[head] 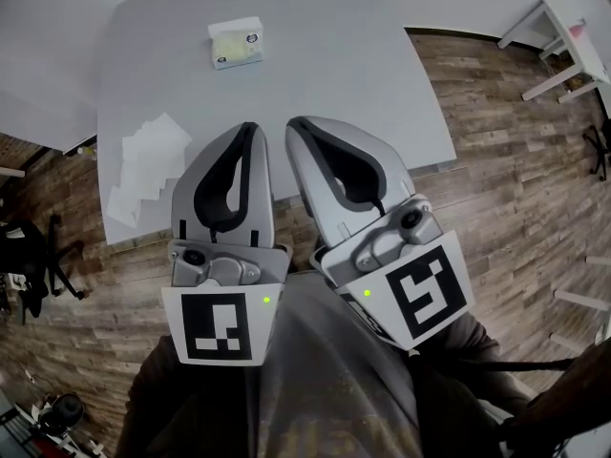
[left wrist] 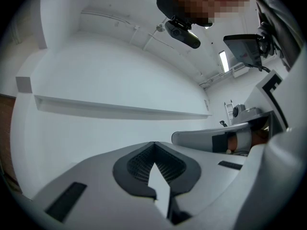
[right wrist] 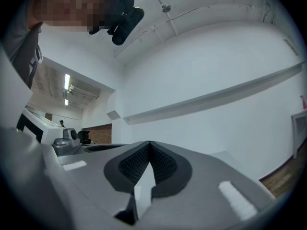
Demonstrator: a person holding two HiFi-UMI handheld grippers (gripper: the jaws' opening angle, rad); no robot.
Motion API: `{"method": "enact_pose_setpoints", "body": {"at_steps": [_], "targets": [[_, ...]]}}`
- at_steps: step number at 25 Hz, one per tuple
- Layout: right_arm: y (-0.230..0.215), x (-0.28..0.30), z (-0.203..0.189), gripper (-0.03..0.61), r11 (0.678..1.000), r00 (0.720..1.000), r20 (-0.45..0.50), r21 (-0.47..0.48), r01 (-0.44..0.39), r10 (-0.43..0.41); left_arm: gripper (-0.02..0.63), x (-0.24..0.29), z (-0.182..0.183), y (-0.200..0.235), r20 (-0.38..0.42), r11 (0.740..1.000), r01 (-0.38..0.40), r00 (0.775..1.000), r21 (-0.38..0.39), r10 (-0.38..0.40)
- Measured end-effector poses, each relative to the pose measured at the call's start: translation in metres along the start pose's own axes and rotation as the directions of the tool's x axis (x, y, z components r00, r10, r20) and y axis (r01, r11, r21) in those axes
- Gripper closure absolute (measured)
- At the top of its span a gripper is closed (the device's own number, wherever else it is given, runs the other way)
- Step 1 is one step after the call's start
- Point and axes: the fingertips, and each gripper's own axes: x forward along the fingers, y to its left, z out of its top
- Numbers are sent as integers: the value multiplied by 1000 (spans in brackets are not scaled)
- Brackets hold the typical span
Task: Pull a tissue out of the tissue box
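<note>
Closest to the head camera, the grey left gripper point(head: 250, 127) with black padding and its twin, the right gripper point(head: 294, 122), are held side by side. Each carries a black-and-white marker cube, and their tips point out over the near edge of the table. Only the two gripper views show the pads themselves. In each, the ribbed black pads meet at the tips with nothing between them, so both pairs of jaws are clenched and empty. Those views look level at a white wall with a long ledge and show neither table nor box. The left gripper view also catches the right gripper at its right side. Only the head view shows the small white cardboard tissue box point(head: 235, 43) with a pale yellow-green top. It stands toward the far side of the pale grey table point(head: 382, 84), well apart from both jaws and ahead of them, slightly to the left. Loose white tissues point(head: 143, 165) lie near the table's near left corner, their right edge hidden behind the left gripper. The box's opening is too small to make out. Beyond lies a wooden plank floor point(head: 516, 179), with white furniture point(head: 558, 41) cut off at the upper right.
</note>
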Motion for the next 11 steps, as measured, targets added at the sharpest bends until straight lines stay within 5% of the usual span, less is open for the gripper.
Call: {"method": "enact_pose_setpoints", "body": {"at_steps": [11], "targets": [[11,-12,0,578,1000,1000,-1,0,-3,3,615,-15,0,-6,2,1000,-7,1000,-12,7]]}}
